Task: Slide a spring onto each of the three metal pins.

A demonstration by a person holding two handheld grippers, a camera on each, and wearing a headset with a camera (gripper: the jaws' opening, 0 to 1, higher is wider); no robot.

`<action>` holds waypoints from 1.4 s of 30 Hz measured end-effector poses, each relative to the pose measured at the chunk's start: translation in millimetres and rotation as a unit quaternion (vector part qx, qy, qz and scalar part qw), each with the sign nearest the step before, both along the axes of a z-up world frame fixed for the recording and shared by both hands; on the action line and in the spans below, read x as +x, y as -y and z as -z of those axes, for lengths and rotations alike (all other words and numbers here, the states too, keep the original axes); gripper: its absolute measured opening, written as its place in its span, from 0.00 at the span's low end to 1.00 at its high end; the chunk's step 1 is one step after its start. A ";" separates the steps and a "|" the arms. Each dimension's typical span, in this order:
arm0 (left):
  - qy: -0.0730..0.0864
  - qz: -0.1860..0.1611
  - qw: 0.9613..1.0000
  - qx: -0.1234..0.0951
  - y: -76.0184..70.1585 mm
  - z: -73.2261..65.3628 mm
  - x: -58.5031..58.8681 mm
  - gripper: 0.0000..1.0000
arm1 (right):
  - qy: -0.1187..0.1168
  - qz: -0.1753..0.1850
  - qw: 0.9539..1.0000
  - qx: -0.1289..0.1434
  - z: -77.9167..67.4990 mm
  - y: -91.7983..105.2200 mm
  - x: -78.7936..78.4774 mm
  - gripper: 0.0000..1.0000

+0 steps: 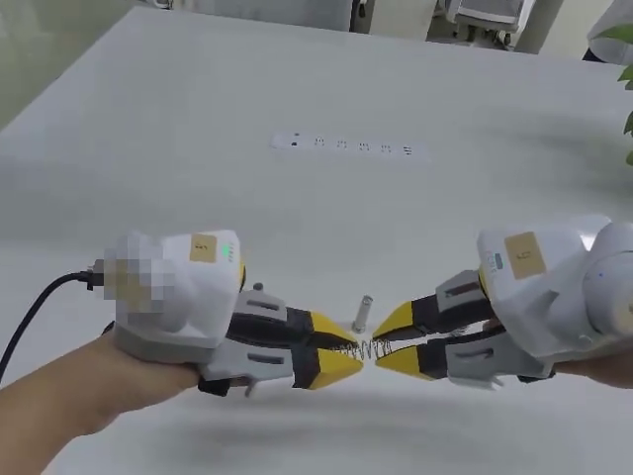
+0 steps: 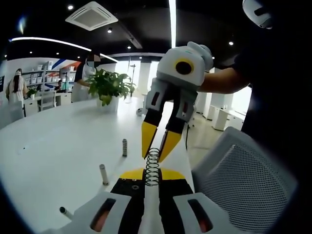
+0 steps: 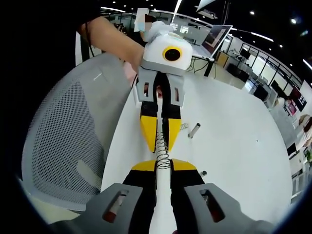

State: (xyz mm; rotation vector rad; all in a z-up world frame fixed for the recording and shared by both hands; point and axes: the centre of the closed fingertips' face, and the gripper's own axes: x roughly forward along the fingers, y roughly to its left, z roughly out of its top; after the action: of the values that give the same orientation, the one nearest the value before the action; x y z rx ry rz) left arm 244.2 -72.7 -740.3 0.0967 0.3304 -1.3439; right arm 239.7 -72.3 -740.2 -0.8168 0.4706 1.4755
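I have the spring [image 1: 367, 346] strung between my two grippers. My left gripper [image 1: 356, 353] is pinched down on one end of it, and my right gripper [image 1: 378, 349] looks closed on the other end. In the left gripper view the coil [image 2: 153, 165] rises straight out of my own tips and into the tips facing it. The right gripper view shows the same line [image 3: 161, 148] from the other side. So the spring's long axis runs from hand to hand, roughly level with the table [image 1: 297, 218], and I judge that it is held clear of the surface. I cannot tell whether anything runs inside the coil.

The nearest pin [image 1: 363, 314] sits just beyond the spring, on the side away from me, and it looks upright. It is close to the gap between my tips, so neither hand is clearly nearer. The left gripper view puts a standing pin [image 2: 103, 174] off to the left of my jaws. A far pin [image 2: 124, 147] beyond it looks ribbed, perhaps already sprung, though I cannot be sure.

The next move turns on one thing: the spring lies crosswise to the pin. I think one hand must let go so the other can tip the coil upright, with its open end over the pin's top.
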 end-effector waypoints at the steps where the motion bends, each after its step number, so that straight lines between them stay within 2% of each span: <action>1: 0.003 0.001 1.000 0.003 -0.3 0.9 -0.3 0.02 | 0.004 -0.007 1.000 -0.005 -0.6 -0.7 -0.9 0.07; 7: 0.004 0.002 1.000 0.011 -0.7 4.7 -2.0 0.02 | 0.015 -0.024 0.999 -0.020 -4.8 -4.7 -4.5 0.07; 16: 0.006 0.005 1.000 0.014 -0.4 7.4 -2.0 0.02 | 0.019 -0.034 0.999 -0.031 -9.9 -8.9 -6.8 0.07; 23: 0.011 0.007 1.000 0.018 1.6 9.9 -2.1 0.02 | 0.006 -0.032 0.999 -0.026 -16.4 -15.7 -8.2 0.07; 34: 0.014 0.011 0.999 0.031 5.3 15.8 -3.2 0.02 | -0.016 -0.025 0.998 -0.046 -16.5 -28.4 -12.1 0.07; 42: 0.014 0.012 0.999 0.037 5.7 18.0 -4.2 0.02 | -0.017 -0.033 0.997 -0.068 -14.0 -33.0 -14.3 0.07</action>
State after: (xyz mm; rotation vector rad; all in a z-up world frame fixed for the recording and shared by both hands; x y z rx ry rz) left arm 240.0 -78.4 -758.3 0.1819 0.3555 -1.3532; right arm 225.4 -39.4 -726.2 -0.9227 0.5784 1.5336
